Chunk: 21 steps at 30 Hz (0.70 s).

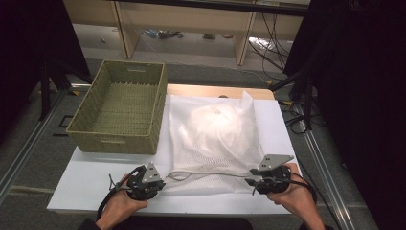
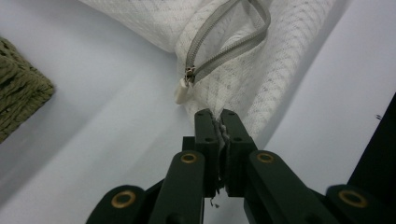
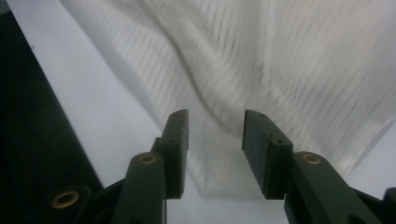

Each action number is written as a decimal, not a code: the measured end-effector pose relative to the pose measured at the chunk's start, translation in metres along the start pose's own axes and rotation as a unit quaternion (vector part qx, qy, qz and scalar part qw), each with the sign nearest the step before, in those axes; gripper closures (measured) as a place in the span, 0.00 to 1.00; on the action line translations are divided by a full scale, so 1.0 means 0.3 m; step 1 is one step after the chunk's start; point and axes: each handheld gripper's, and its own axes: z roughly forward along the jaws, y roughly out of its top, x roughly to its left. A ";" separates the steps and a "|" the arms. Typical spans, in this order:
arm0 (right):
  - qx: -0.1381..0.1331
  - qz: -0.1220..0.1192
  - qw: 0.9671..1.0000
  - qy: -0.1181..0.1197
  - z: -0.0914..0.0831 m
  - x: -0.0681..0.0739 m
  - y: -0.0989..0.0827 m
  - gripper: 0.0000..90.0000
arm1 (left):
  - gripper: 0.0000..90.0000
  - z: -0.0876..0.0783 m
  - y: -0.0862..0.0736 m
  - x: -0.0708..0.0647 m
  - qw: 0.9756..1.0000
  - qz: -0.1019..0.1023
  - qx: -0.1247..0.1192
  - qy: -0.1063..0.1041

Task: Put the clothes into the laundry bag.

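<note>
Soft white mesh bag point(image 1: 210, 139) lies by our table's point(image 1: 86, 187) front edge. Our left gripper point(image 2: 219, 122) pinches its hem tight; our right gripper point(image 3: 215, 128) gapes, holding nothing. Something round inside looks blurry.

mesh bag point(image 1: 210, 143): you see white netting with a fine diamond weave, and a paler white bundle showing through it
zipper point(image 2: 224, 46): grey tape, with a cream-white pull at its 7 o'clock end
basket point(image 1: 86, 129): olive-green woven cord, at your 10 o'clock from the bag
table point(image 1: 81, 187): plain white top, with a light wood strip at 12 o'clock
left gripper point(image 2: 219, 126): your jaws are black with brass-coloured rivets
right gripper point(image 3: 215, 135): black jaws, the same brass rivets
</note>
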 end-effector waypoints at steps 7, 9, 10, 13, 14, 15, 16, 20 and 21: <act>0.033 0.021 0.999 0.001 0.144 0.011 -0.025 0.58 | 0.96 -0.012 0.001 0.013 1.000 -0.003 -0.002 -0.002; 0.034 0.011 0.999 -0.009 0.184 0.002 -0.022 0.57 | 0.96 -0.012 0.000 0.017 1.000 -0.003 -0.001 0.001; 0.037 0.007 0.999 -0.014 0.207 -0.003 -0.022 0.60 | 0.96 -0.012 -0.001 0.019 1.000 -0.003 0.000 -0.001; 0.061 -0.006 0.998 0.002 0.229 -0.022 -0.028 0.84 | 0.96 -0.013 -0.001 0.022 1.000 -0.003 -0.001 0.003; 0.062 0.003 0.998 0.009 0.220 -0.021 -0.029 0.93 | 0.96 -0.015 -0.001 0.025 1.000 -0.001 0.000 0.004; 0.057 -0.017 0.998 0.011 0.214 -0.030 -0.035 1.00 | 0.96 -0.016 -0.002 0.028 1.000 0.003 0.000 0.004; 0.060 -0.019 0.998 0.007 0.199 -0.033 -0.040 1.00 | 0.96 -0.013 -0.006 0.028 1.000 -0.007 0.000 0.004; 0.072 -0.004 0.997 0.011 0.119 -0.026 -0.086 1.00 | 0.96 -0.018 -0.014 0.021 1.000 -0.004 0.002 -0.001; 0.068 0.002 0.998 0.006 0.093 -0.023 -0.103 1.00 | 0.96 -0.017 -0.016 0.014 1.000 -0.002 0.002 -0.004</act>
